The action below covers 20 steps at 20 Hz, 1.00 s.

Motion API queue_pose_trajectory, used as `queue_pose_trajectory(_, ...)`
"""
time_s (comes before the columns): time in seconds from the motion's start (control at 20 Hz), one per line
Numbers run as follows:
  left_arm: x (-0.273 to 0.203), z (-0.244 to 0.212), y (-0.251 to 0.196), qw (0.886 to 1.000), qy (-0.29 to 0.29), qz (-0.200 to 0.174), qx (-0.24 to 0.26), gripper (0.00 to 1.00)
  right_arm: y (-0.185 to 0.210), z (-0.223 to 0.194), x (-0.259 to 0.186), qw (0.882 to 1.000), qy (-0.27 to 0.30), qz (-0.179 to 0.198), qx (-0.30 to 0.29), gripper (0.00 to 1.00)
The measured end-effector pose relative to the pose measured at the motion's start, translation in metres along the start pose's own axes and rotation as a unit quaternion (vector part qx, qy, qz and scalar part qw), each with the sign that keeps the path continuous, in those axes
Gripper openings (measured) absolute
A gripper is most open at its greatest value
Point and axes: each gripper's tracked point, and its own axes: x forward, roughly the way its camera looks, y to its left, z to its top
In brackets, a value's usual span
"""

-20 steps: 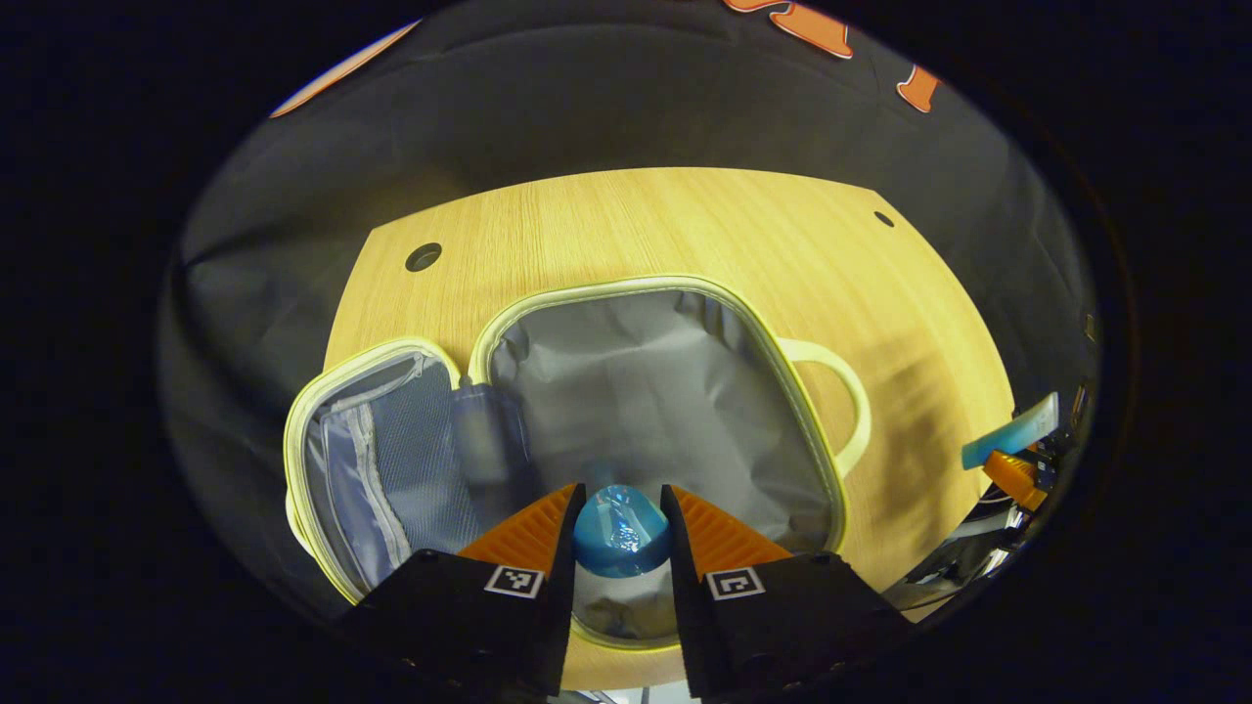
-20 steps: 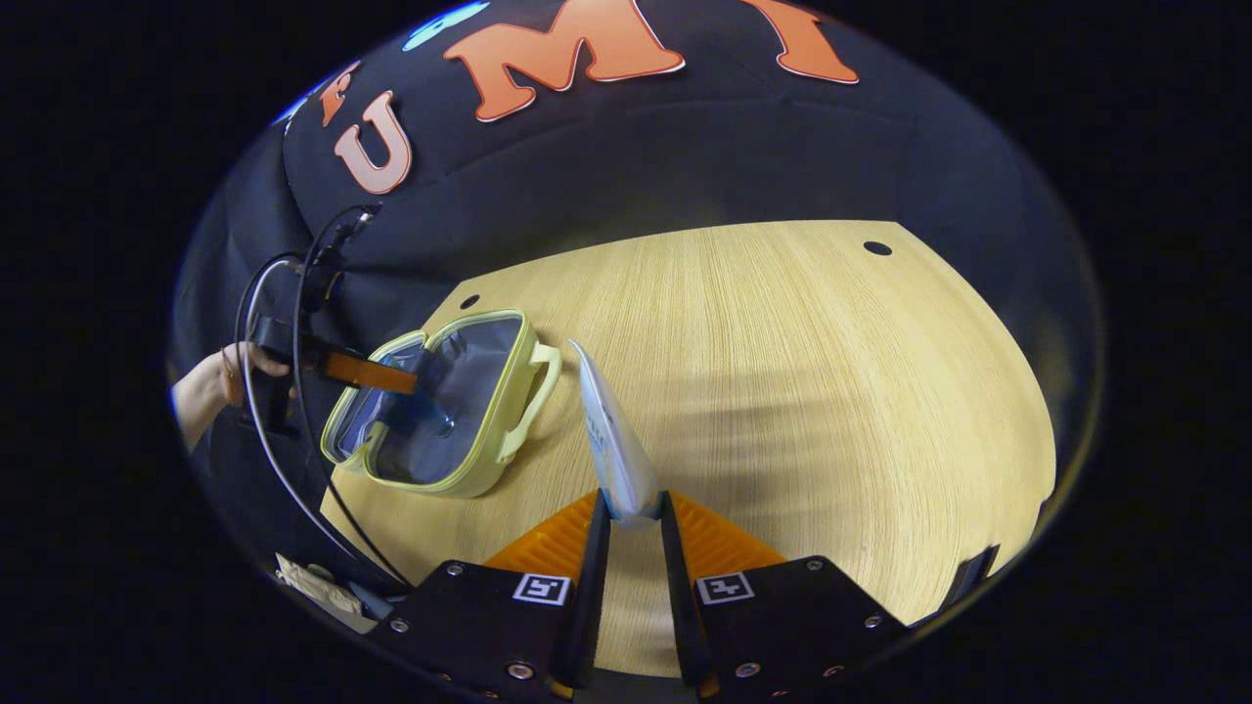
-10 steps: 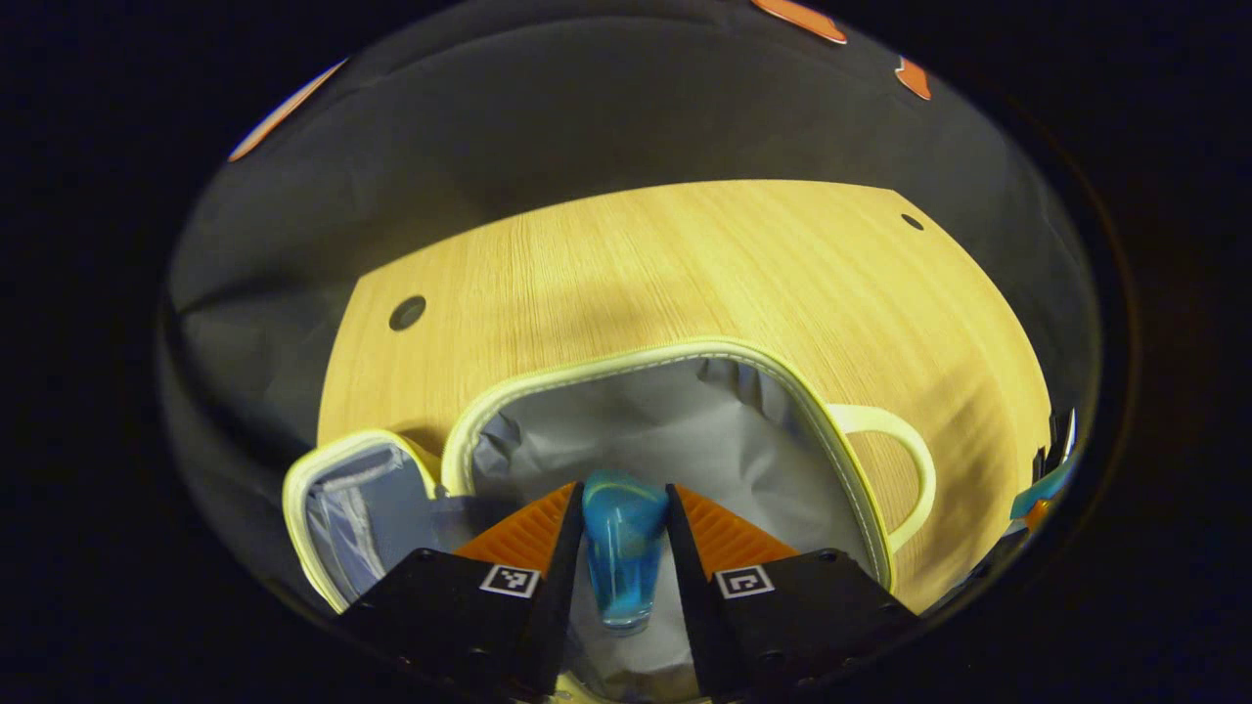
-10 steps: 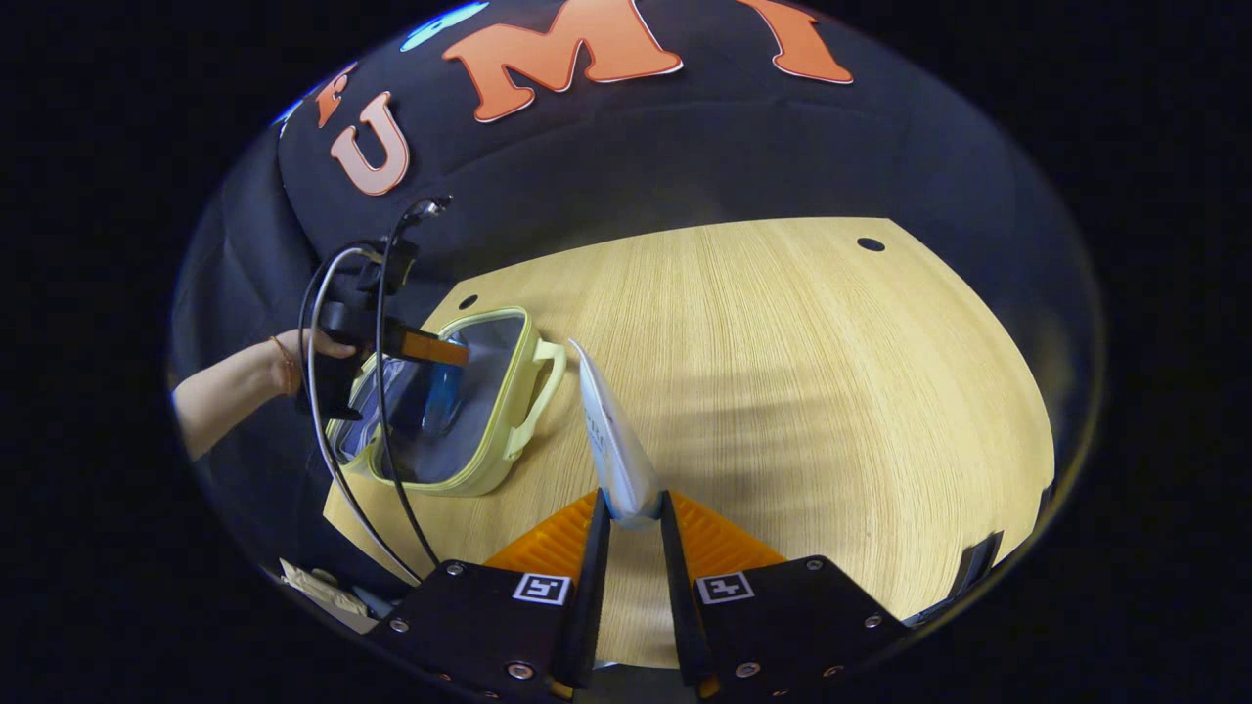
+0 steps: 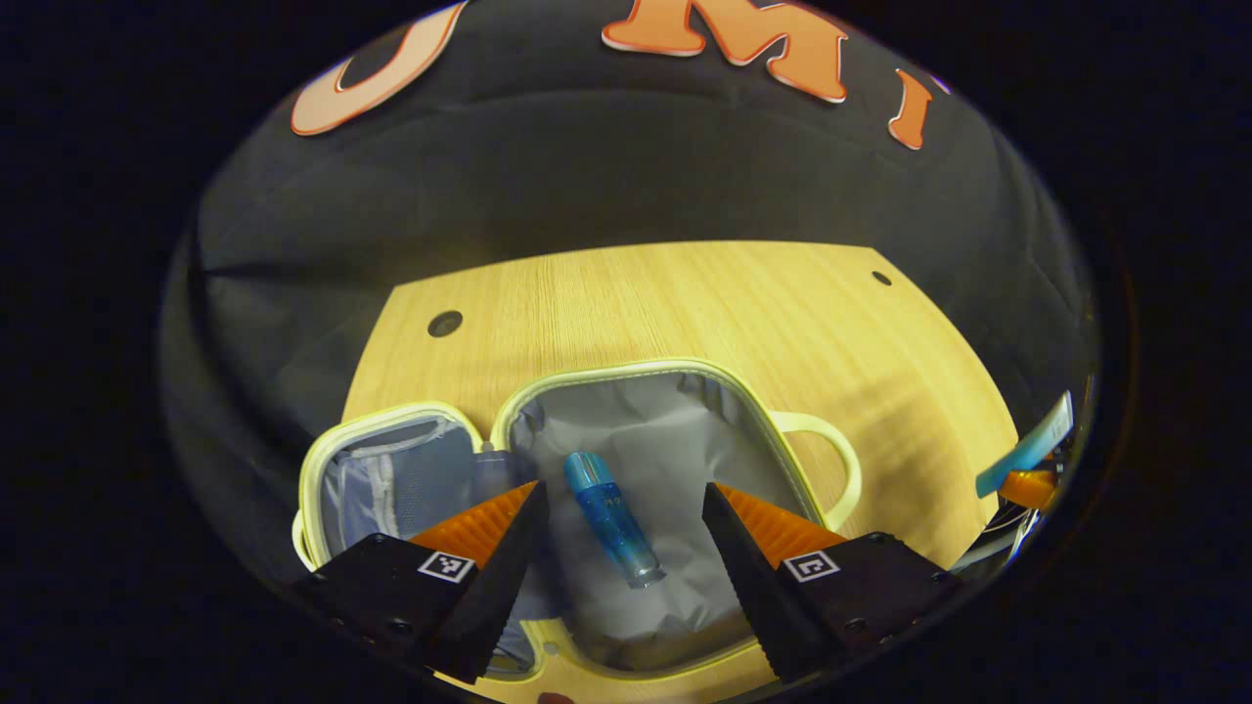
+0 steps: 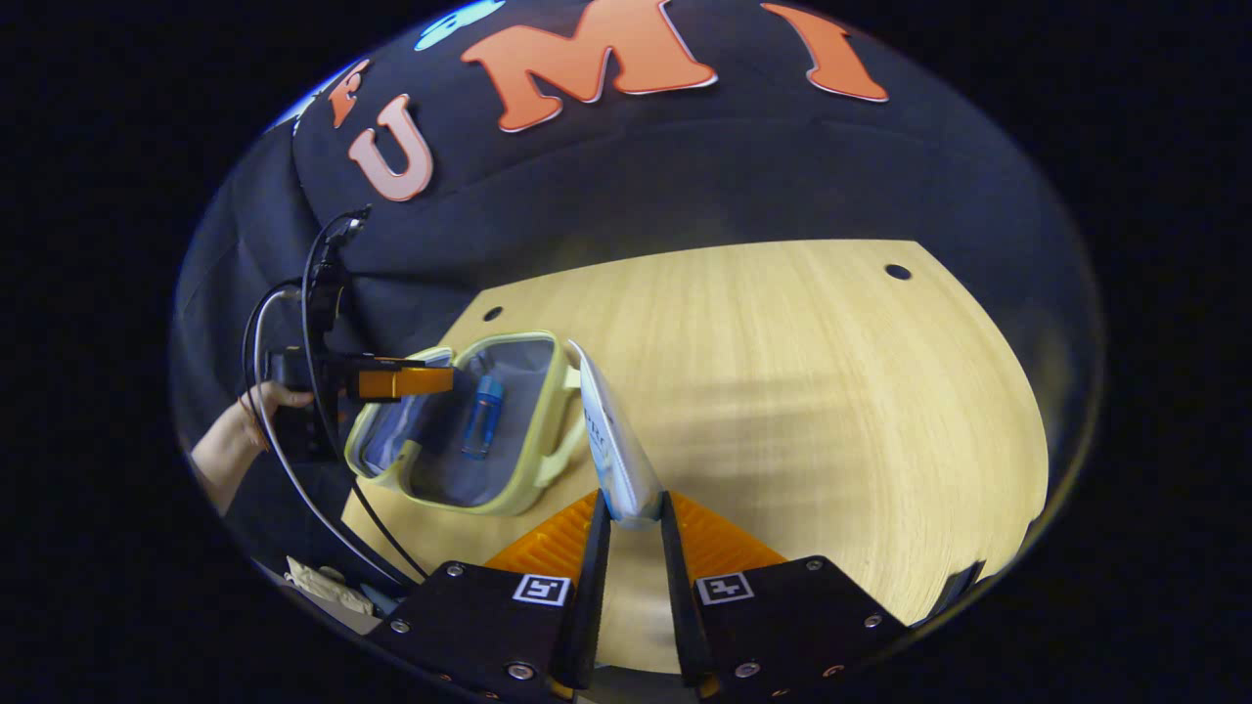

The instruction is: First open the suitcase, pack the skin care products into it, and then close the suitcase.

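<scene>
A pale yellow suitcase (image 5: 773, 445) lies open on the wooden table, its grey lining showing. A blue bottle (image 5: 610, 516) lies inside the main half, free of any grip. My left gripper (image 5: 621, 513) hangs above it, open, fingers wide apart. In the right gripper view the same suitcase (image 6: 523, 489) and blue bottle (image 6: 481, 416) sit at the left, with the left gripper (image 6: 396, 381) and a hand behind it. My right gripper (image 6: 631, 518) is shut on a white tube (image 6: 611, 445), held above the table beside the suitcase's handle.
The suitcase lid (image 5: 386, 479) with a mesh pocket lies flat to the left. The wooden table (image 6: 831, 391) has small round holes near its far corners. Cables trail from the left gripper. A crumpled item (image 6: 318, 582) sits below the table's near left edge.
My left gripper opened and let the blue bottle go; it now lies in the suitcase. The left gripper drew back and up. My right gripper kept hold of the white tube.
</scene>
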Motion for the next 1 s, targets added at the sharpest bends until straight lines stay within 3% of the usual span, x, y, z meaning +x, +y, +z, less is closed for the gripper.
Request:
queue_pose_trajectory(0.2, -0.055, -0.003, 0.012, 0.999, -0.051, -0.011, -0.012, 0.99, 0.067, 0.030, 0.018, 0.997, 0.030, 0.069, -0.030, 0.33)
queue_pose_trajectory(0.5, -0.120, -0.039, 0.082, 0.993, -0.083, 0.016, -0.078, 0.99, 0.145, 0.046, 0.076, 0.985, 0.109, 0.107, -0.078, 0.33)
queue_pose_trajectory(0.8, -0.162, -0.096, 0.162, 0.988, -0.068, 0.075, -0.118, 0.99, 0.171, 0.001, 0.131, 0.964, 0.244, 0.096, -0.049, 0.33)
queue_pose_trajectory(1.0, -0.164, -0.114, 0.184, 0.986, -0.058, 0.090, -0.129, 0.97, 0.166, -0.014, 0.174, 0.955, 0.288, 0.062, -0.030, 0.33)
